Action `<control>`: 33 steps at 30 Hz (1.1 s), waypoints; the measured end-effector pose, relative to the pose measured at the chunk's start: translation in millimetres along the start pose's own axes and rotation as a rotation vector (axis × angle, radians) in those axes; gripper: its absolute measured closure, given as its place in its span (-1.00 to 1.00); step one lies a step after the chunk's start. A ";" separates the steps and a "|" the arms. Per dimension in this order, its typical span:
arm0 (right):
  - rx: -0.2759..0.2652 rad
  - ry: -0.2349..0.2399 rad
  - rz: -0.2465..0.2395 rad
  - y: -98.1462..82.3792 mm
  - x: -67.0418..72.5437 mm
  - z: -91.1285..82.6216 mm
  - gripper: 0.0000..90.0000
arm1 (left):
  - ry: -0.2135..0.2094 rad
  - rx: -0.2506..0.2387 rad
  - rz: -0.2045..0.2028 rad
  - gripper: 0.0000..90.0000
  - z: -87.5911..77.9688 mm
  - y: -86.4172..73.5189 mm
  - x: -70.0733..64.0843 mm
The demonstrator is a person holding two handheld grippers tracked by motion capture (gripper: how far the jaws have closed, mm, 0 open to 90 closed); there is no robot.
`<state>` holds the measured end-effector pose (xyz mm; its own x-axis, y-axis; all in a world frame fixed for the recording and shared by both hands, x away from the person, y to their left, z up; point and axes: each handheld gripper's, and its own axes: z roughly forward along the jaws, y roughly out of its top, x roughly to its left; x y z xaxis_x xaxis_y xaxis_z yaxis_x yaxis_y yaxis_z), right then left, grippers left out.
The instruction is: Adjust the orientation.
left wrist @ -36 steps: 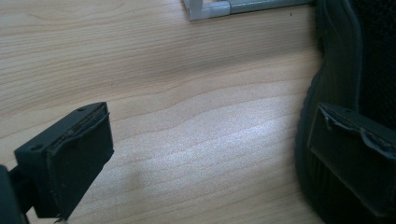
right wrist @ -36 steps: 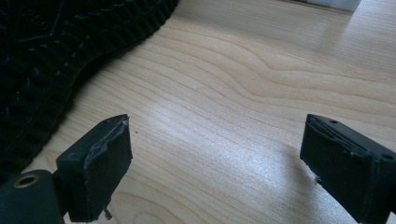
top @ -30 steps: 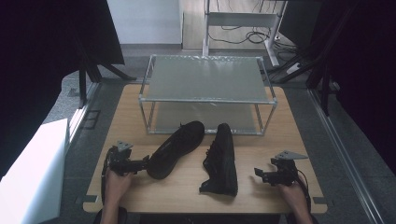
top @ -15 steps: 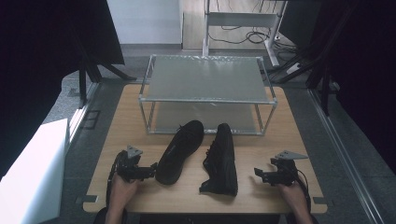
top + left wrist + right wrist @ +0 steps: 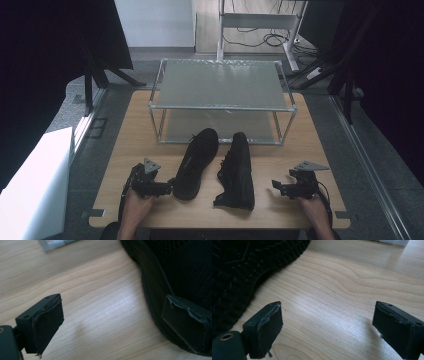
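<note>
carefully now, since the left gripper [image 5: 169,188] sits at about 7 o'clock on the table [image 5: 125,150] with its jaws spread wide and nothing clamped between them; in the left gripper view one pad [image 5: 47,322] hangs over bare wood while the other lies right against the heel wall of the left black shoe [image 5: 185,272], touching or very nearly so, i cannot tell which. that shoe [image 5: 196,162] lies upright near the table's centre, toe toward 1 o'clock and the two-tier metal rack [image 5: 222,82] at 12 o'clock, heel toward the left hand [image 5: 134,209]. the right black shoe [image 5: 237,170] lies tipped on its side just beside it, apart, its ridged sole [image 5: 242,267] facing the right gripper [image 5: 276,188] at about 5 o'clock, whose jaws are likewise wide and empty over bare wood, clear of the sole. judging by this, the step in hand is taking hold of the left shoe's heel. to do it well, bring the free pad round so that the heel collar, not the whole heel, sits between the jaws, one pad inside the opening and one outside, then close firmly, since soft mesh gives. lift level so the toe doesn't drag or nudge the tipped shoe, and mind the rack's front rail on the way toward the shelves.
</note>
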<state>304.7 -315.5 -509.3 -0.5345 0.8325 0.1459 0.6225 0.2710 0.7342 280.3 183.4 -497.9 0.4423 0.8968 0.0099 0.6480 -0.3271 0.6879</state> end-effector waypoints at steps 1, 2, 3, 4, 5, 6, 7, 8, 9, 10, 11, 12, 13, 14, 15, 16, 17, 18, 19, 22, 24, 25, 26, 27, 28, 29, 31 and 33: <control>0.001 0.001 0.000 0.0 0.1 0.1 -0.79 | -0.013 0.004 0.010 -0.92 0.8 0.8 -3.3; 0.001 0.002 0.000 0.0 0.2 0.1 -0.79 | -0.015 0.000 0.013 -0.92 1.3 1.2 -5.4; 0.001 0.002 0.001 0.1 0.2 0.1 -0.79 | -0.016 0.003 0.022 -0.93 1.3 1.6 -7.1; 0.000 0.002 0.002 0.2 0.2 0.0 -0.79 | -0.020 0.001 0.023 -0.92 1.7 1.9 -9.2; -0.002 0.002 0.001 0.1 0.1 -0.1 -0.79 | -0.021 0.003 0.033 -0.93 1.9 2.2 -10.6; -0.002 0.003 0.002 0.1 0.0 -0.1 -0.79 | -0.025 0.005 0.037 -0.93 2.1 2.5 -12.3; -0.002 0.003 0.003 0.1 -0.1 -0.1 -0.79 | -0.031 0.006 0.041 -0.92 2.6 2.7 -14.2; -0.002 0.003 0.005 0.2 -0.1 -0.2 -0.79 | -0.036 0.009 0.047 -0.92 3.1 2.9 -16.2; -0.002 0.004 0.006 0.2 0.0 -0.3 -0.78 | -0.043 0.006 0.048 -0.93 4.1 3.1 -18.5; -0.002 0.005 0.006 0.2 0.0 -0.3 -0.78 | -0.052 0.009 0.056 -0.93 4.5 3.5 -20.3; -0.003 0.005 0.005 0.3 0.0 -0.3 -0.78 | -0.059 0.006 0.059 -0.93 5.0 4.1 -23.0; -0.003 0.005 0.005 0.3 0.1 -0.3 -0.78 | -0.061 0.006 0.063 -0.93 5.1 4.5 -24.4; -0.003 0.006 0.006 0.3 0.1 -0.4 -0.78 | -0.062 0.004 0.070 -0.93 5.2 5.0 -26.3; -0.003 0.007 0.007 0.4 0.1 -0.4 -0.78 | -0.061 0.004 0.076 -0.93 5.1 5.4 -27.8; -0.003 0.008 0.007 0.4 0.0 -0.4 -0.78 | -0.060 0.001 0.074 -0.93 5.4 5.7 -29.1; -0.003 0.008 0.008 0.3 0.0 -0.3 -0.78 | -0.064 0.003 0.077 -0.93 5.8 6.0 -29.7; -0.002 0.008 0.008 0.3 0.1 -0.2 -0.78 | -0.071 0.006 0.079 -0.94 6.6 6.3 -30.6; -0.002 0.008 0.007 0.3 0.1 0.0 -0.78 | -0.079 0.003 0.077 -0.95 8.0 6.6 -32.6; -0.001 0.009 0.007 0.3 0.2 0.2 -0.78 | -0.090 0.004 0.079 -0.95 9.6 7.3 -35.2; 0.000 0.010 0.007 0.4 0.7 0.5 -0.78 | -0.109 0.006 0.100 -0.98 13.9 10.4 -43.5; 0.000 0.009 0.007 0.4 0.7 0.3 -0.78 | -0.101 0.005 0.107 -1.00 14.0 11.3 -44.5; 0.000 0.010 0.007 0.4 0.5 0.1 -0.78 | -0.097 0.009 0.119 -1.00 13.5 11.8 -44.0; -0.003 0.012 0.010 0.3 -0.2 -0.5 -0.78 | -0.108 0.006 0.106 -1.00 13.6 11.0 -43.0; -0.003 0.012 0.012 0.3 -0.3 -0.6 -0.78 | -0.109 0.008 0.102 -1.00 13.3 10.4 -42.1; -0.004 0.012 0.011 0.3 -0.5 -0.5 -0.78 | -0.105 0.011 0.103 -1.00 12.9 9.9 -41.1; -0.003 0.012 0.012 0.3 -0.4 -0.6 -0.78 | -0.098 0.011 0.105 -1.00 12.1 9.5 -39.8; -0.007 0.013 0.013 0.6 -0.2 -0.9 -0.78 | -0.093 -0.002 0.091 -1.00 10.3 8.6 -36.7; -0.013 0.017 0.021 1.3 -0.1 -1.8 -0.78 | -0.091 -0.016 0.081 -1.00 8.5 7.3 -32.6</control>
<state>304.6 -316.1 -507.2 -0.5310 0.8297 0.1722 0.6263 0.2474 0.7393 275.9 149.2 -499.3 0.5475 0.8368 0.0003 0.5983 -0.3918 0.6990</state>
